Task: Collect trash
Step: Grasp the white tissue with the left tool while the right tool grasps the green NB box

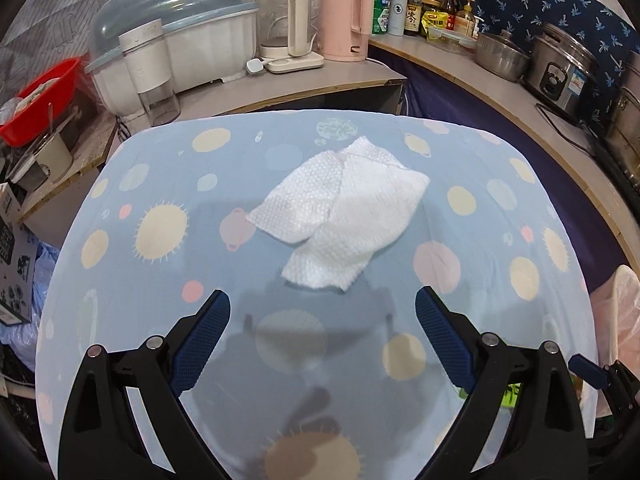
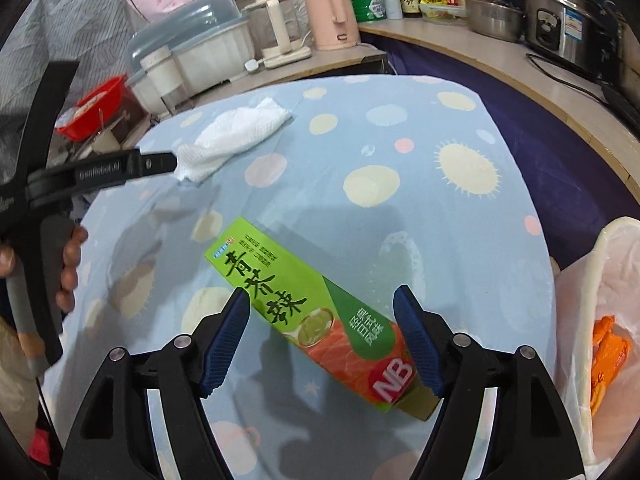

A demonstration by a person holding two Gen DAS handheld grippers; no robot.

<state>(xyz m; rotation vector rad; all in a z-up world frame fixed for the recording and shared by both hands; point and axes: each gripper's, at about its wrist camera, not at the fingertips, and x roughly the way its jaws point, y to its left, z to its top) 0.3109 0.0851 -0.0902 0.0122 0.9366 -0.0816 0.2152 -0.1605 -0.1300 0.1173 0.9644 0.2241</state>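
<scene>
A crumpled white paper towel (image 1: 340,212) lies on the light blue spotted tablecloth (image 1: 160,184). My left gripper (image 1: 322,302) is open, its blue fingertips just short of the towel's near edge. In the right wrist view the towel (image 2: 232,136) lies at the far left of the table, with the left gripper's black body (image 2: 100,170) beside it. A green and orange carton (image 2: 316,312) lies flat on the cloth. My right gripper (image 2: 324,300) is open, its jaws on either side of the carton, not touching it.
A white plastic trash bag (image 2: 600,320) with orange trash inside hangs at the table's right edge. Behind the table a counter holds a dish rack (image 1: 176,44), kettles (image 1: 344,20), bottles, pots and a rice cooker (image 1: 564,64). A red basin (image 1: 36,100) sits at left.
</scene>
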